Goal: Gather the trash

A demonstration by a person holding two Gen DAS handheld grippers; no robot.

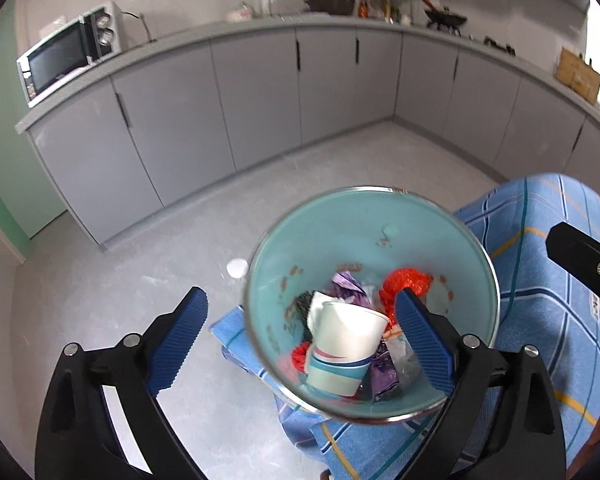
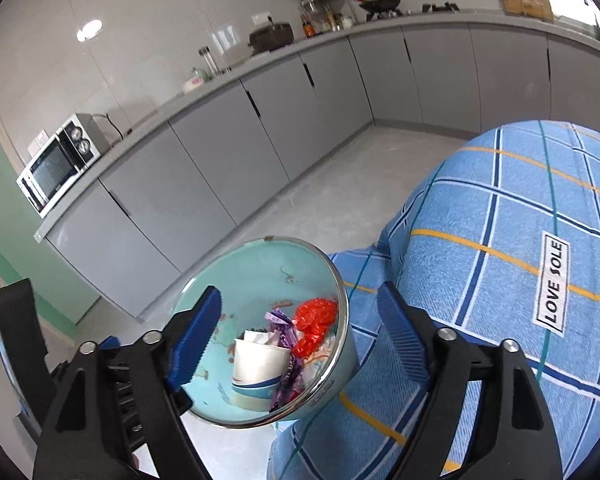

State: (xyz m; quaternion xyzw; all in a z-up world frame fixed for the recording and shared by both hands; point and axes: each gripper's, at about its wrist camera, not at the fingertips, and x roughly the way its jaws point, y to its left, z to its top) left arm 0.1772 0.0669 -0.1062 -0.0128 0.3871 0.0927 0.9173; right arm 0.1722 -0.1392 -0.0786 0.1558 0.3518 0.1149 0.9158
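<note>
Above the bin (image 1: 374,216) rim, left gripper (image 1: 300,344) and right gripper (image 2: 300,344) both spread, empty.

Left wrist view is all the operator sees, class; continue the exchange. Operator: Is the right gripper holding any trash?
Observer: No, the right gripper is open, with nothing between its pads.
Operator: Anything written on the blue checked cloth?
Observer: Yes, a white label on it reads LOVE SOLE.
Operator: What does the bin look like outside?
Observer: Its outer wall is pale, under a shiny rim.
</note>
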